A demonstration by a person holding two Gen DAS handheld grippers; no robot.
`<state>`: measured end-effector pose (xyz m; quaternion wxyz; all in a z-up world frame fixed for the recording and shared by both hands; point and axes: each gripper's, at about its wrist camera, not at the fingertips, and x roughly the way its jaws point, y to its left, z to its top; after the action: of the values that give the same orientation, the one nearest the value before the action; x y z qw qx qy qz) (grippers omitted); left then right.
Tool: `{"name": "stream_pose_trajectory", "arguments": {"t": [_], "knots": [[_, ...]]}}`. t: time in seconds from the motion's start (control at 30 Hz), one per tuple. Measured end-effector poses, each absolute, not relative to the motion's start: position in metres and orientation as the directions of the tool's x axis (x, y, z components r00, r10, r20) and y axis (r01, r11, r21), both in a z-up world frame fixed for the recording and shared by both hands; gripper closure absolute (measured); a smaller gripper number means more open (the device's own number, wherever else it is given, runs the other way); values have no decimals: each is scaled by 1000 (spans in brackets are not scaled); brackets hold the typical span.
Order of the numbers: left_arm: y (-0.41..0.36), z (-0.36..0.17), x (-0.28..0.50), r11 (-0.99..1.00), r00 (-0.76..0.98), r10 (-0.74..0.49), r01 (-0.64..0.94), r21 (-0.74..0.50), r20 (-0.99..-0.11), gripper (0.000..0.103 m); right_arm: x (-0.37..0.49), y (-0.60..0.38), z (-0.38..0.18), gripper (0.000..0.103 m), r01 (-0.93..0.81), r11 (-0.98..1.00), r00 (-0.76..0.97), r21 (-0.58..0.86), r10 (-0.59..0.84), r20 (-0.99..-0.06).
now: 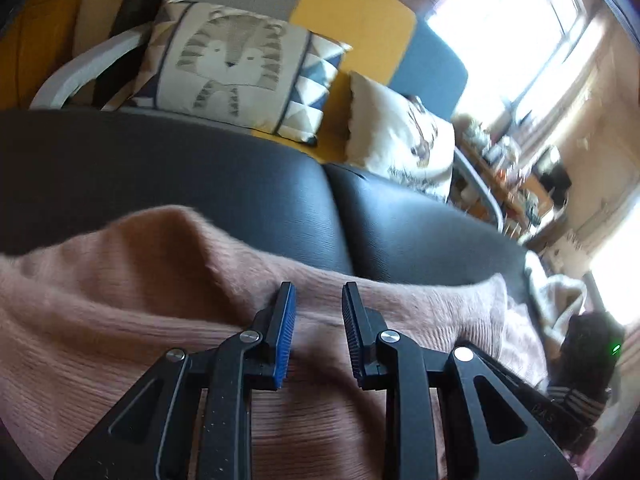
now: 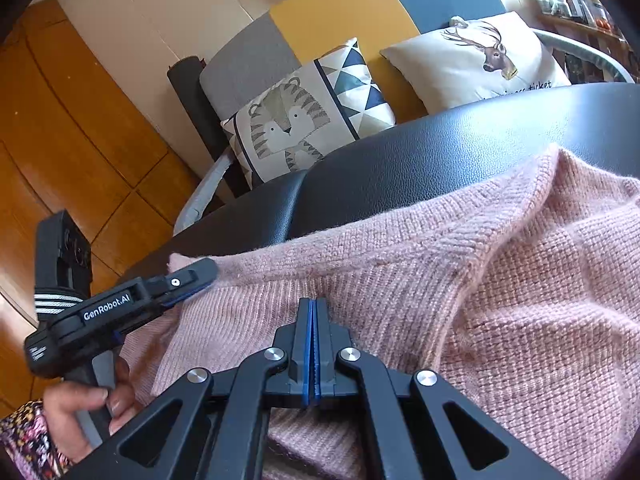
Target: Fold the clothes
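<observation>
Left hand: bare, wrapped round the grey handle low at the left edge of the right wrist view, a flowered sleeve below it. It carries my left gripper, body marked GenRobot.AI, tilted up to the right, its fingers reaching onto the left edge of the pink knit sweater. From its own camera, my left gripper points down over the knit with the jaws a narrow way apart, blue pad on the left finger, black ribbed pad on the right. Pink fabric runs beneath and between the fingers; I cannot tell whether the pads pinch any of it.

The sweater lies spread on the black leather surface, a ribbed band crossing it on a slant from lower left to upper right, a raised fold toward the right. Its far edge stops short of the surface's far rim.

Right gripper: pointing down and forward, jaws shut flat together, the blue pads meeting in a thin line. Its tips sit right at the sweater, just near of the ribbed band; whether any knit is caught between the pads I cannot tell.

Beyond the black surface: a tiger cushion left, a deer cushion right, both on a grey, yellow and blue sofa.
</observation>
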<state>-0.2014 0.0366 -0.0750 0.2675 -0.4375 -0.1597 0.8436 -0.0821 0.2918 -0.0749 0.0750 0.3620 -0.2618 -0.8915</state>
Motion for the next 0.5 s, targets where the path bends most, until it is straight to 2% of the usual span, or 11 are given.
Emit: {"name": "stream_pose_trajectory", "arguments": {"t": [0.07,0.2,0.37,0.43,0.5], "knots": [[21,-78,-202,-791,-491,602,-258,-554,-630,77,-81,291,-75,103,-57,-853,-729,519,-320,-605],[11,-71,-199,-794,-532,581,-203,-573,-616,77,-79,290,-74,103,-56,-855,-732,516,-316,-603],[26,-40,-201,-770,-595,609,-286,-570,-524,77,-77,289,-74,103,-56,-857,-735,512,-312,-602],[35,-39,-207,-781,-586,606,-310,-542,-538,77,-76,289,-74,103,-56,-856,-735,514,-313,-601],[45,-45,-212,-817,-567,571,-319,-481,-594,77,-77,289,-75,103,-56,-856,-735,514,-313,-601]]}}
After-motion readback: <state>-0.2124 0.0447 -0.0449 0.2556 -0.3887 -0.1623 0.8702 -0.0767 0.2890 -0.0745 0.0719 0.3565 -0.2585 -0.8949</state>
